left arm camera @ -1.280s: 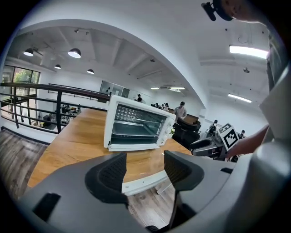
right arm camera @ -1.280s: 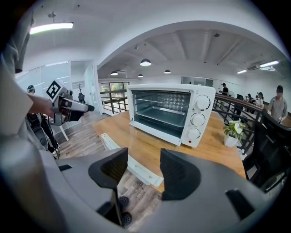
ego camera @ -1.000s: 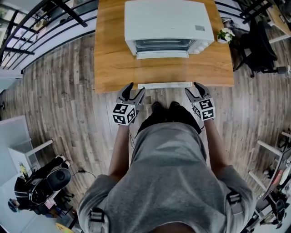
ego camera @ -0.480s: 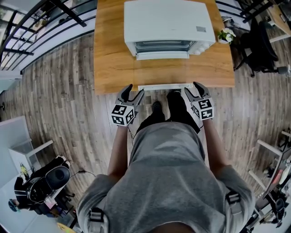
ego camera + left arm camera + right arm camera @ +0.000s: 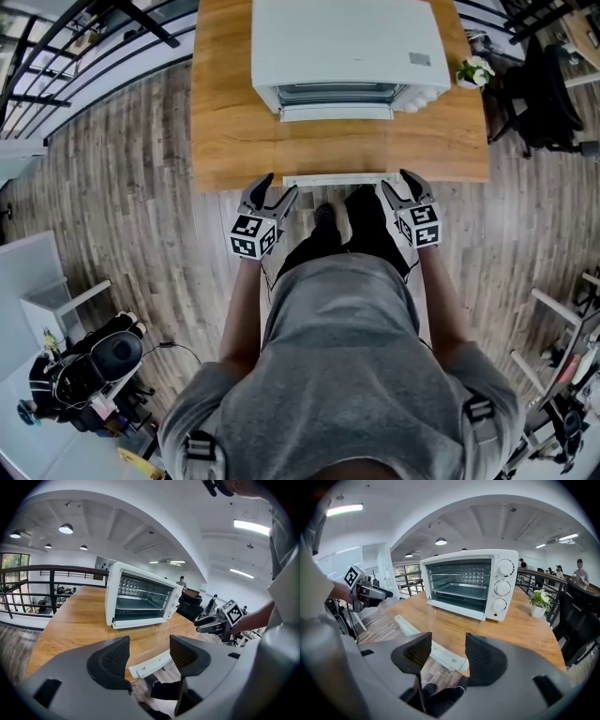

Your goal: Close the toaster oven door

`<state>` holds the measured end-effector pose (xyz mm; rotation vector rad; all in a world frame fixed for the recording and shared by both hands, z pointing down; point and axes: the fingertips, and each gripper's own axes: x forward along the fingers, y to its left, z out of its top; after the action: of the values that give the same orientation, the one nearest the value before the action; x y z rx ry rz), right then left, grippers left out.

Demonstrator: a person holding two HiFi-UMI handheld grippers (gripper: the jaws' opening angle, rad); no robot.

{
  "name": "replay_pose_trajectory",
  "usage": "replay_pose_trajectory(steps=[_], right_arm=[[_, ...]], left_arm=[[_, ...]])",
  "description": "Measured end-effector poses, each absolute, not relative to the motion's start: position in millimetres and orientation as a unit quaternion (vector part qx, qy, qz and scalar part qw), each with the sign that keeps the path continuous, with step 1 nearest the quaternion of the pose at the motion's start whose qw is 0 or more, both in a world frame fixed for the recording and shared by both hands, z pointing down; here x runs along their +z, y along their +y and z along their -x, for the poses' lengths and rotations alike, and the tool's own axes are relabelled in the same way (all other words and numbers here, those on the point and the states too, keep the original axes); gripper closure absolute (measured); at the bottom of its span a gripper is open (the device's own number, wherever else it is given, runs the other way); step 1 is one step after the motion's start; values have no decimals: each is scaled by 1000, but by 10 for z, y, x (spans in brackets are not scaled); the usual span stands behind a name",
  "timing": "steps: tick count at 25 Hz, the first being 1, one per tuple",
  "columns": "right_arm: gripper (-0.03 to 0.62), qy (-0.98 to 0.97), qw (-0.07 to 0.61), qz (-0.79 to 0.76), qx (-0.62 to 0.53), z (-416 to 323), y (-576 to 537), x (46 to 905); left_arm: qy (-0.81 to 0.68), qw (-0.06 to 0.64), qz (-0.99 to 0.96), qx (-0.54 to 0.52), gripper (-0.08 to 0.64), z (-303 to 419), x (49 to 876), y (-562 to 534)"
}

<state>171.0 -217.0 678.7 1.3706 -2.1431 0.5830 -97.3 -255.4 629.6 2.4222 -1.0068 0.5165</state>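
Toaster oven (image 5: 347,47): white, standing toward the far side of the wooden desk (image 5: 225,112), with three knobs down its right front.
Door (image 5: 337,145): open. The clear glass is swung fully down and lies about level over the desk, from the oven's mouth toward the person.
Door handle (image 5: 337,178): a white bar at the desk's near edge, between the two claws.
Left claw (image 5: 273,190): jaws spread with nothing between them, near the handle's left end, pads not on it.
Right claw (image 5: 398,186): also spread and empty, near the handle's right end, pads off it.
Oven mouth: a wire rack shows inside.
Potted plant (image 5: 473,71): small, in a white pot at the desk's right edge, just beside the oven.
Person (image 5: 342,375): in a grey shirt, standing at the desk's near side with a claw in each hand.
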Motion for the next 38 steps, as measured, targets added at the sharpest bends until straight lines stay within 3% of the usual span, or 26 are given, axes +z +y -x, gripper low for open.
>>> replay_pose_trajectory(steps=[22,38], right_arm=[[324,-778,287,-492,265,-1920,-1936,7459],[382,-773,301,-484,280,-1862,-2057,7764]], left_arm=[[-334,263,-864,271,258,969,7206,-2483],[-307,288,-854,305,262,888,7571,-2497]])
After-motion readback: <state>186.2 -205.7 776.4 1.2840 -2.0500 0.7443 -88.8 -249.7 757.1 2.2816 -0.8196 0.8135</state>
